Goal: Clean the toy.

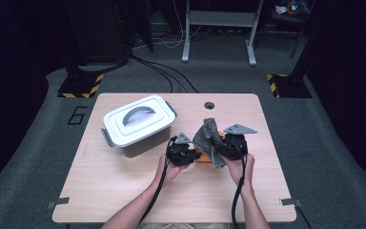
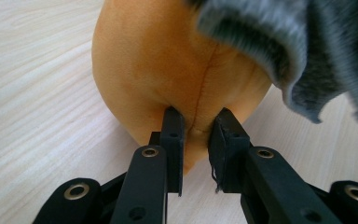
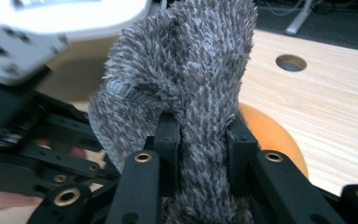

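Grey fuzzy cloth point(image 3: 191, 93) is clamped upright by R gripper point(image 3: 200, 135). Orange plush point(image 2: 168, 70) is pinched at its seam by L gripper point(image 2: 196, 128); seam is seen in L gripper view.

— Hidden in the high view? Orange toy point(image 1: 203, 155) mostly covered by grey cloth point(image 1: 207, 136) and both grippers.

— Cut off elsewhere? Toy's top cropped in left gripper view; cloth blurred there. Box point(image 3: 70, 18) blurred and cropped in right gripper view.

The lidded white plastic storage box point(image 1: 139, 125) blocks the table's upper left; bare light wooden tabletop point(image 1: 124, 191) along the lower frame allows passage.
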Action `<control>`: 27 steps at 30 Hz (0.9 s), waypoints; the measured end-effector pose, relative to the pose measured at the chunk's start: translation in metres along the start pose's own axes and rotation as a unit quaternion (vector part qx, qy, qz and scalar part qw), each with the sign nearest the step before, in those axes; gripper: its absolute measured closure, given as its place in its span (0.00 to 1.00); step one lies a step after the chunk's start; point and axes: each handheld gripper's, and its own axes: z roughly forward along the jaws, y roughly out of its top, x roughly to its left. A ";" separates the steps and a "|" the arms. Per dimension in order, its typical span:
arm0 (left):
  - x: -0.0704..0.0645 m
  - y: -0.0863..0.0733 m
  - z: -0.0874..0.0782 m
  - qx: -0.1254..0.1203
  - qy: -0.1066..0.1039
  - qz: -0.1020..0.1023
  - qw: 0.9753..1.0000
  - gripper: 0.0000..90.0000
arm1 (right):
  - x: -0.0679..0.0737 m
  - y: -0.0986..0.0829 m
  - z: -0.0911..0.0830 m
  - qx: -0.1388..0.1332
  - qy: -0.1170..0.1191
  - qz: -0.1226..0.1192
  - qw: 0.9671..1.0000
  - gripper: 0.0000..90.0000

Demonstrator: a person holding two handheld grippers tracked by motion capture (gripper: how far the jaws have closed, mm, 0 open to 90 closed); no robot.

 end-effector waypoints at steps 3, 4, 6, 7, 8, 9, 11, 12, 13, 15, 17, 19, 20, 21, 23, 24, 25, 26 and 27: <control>0.003 -0.002 0.001 -0.005 0.003 -0.006 1.000 0.85 | 0.002 0.000 0.008 0.008 -0.012 -0.012 1.000 0.79; 0.003 -0.003 0.001 -0.004 0.003 -0.009 1.000 0.85 | 0.002 0.000 0.008 0.008 -0.010 -0.009 1.000 0.79; 0.003 -0.003 0.001 -0.006 0.002 -0.009 1.000 0.85 | 0.000 -0.001 0.008 0.008 -0.015 -0.011 1.000 0.79; 0.003 -0.003 0.001 -0.005 0.002 -0.008 1.000 0.85 | 0.000 -0.001 0.008 0.008 -0.017 -0.012 1.000 0.79; 0.003 -0.003 0.001 -0.005 0.001 -0.007 1.000 0.85 | -0.002 -0.001 0.008 0.008 -0.018 -0.009 1.000 0.79; 0.003 -0.003 0.001 -0.008 0.002 -0.008 1.000 0.85 | -0.003 -0.002 0.007 0.008 -0.019 -0.008 1.000 0.79; 0.003 -0.003 0.002 -0.008 0.000 -0.012 1.000 0.85 | -0.007 -0.003 0.006 0.009 -0.024 -0.003 1.000 0.78; 0.003 -0.004 0.002 -0.011 0.000 -0.012 1.000 0.85 | -0.009 -0.004 0.005 0.009 -0.025 0.000 1.000 0.78; 0.003 -0.004 0.002 -0.010 -0.001 -0.013 1.000 0.85 | -0.012 -0.006 0.004 0.009 -0.031 0.002 0.999 0.78; 0.004 -0.004 0.002 -0.009 -0.001 -0.013 1.000 0.85 | -0.018 -0.008 0.003 0.010 -0.034 0.011 0.999 0.78; 0.005 -0.005 0.001 -0.009 -0.001 -0.015 1.000 0.85 | -0.024 -0.011 0.002 0.013 -0.043 0.020 0.999 0.78; 0.005 -0.005 0.002 -0.011 -0.001 -0.017 1.000 0.85 | -0.033 -0.015 0.003 0.016 -0.054 0.025 0.998 0.78; 0.005 -0.006 0.002 -0.011 -0.001 -0.016 1.000 0.85 | -0.037 -0.017 0.003 0.019 -0.053 0.034 0.998 0.78; 0.005 -0.006 0.002 -0.011 -0.002 -0.016 1.000 0.85 | -0.042 -0.020 0.004 0.022 -0.058 0.038 0.997 0.78; 0.005 -0.006 0.001 -0.011 -0.003 -0.017 1.000 0.85 | -0.050 -0.025 0.005 0.029 -0.064 0.056 0.996 0.78; 0.006 -0.006 0.001 -0.010 -0.002 -0.013 1.000 0.85 | -0.055 -0.027 0.006 0.034 -0.068 0.059 0.995 0.78; 0.006 -0.006 0.001 -0.010 -0.002 -0.013 1.000 0.85 | -0.059 -0.030 0.007 0.040 -0.072 0.068 0.994 0.78; 0.005 -0.006 0.002 -0.010 -0.003 -0.016 1.000 0.85 | -0.063 -0.033 0.009 0.045 -0.074 0.074 0.993 0.78; 0.006 -0.007 0.002 -0.009 -0.004 -0.016 1.000 0.85 | -0.067 -0.036 0.011 0.053 -0.076 0.077 0.993 0.78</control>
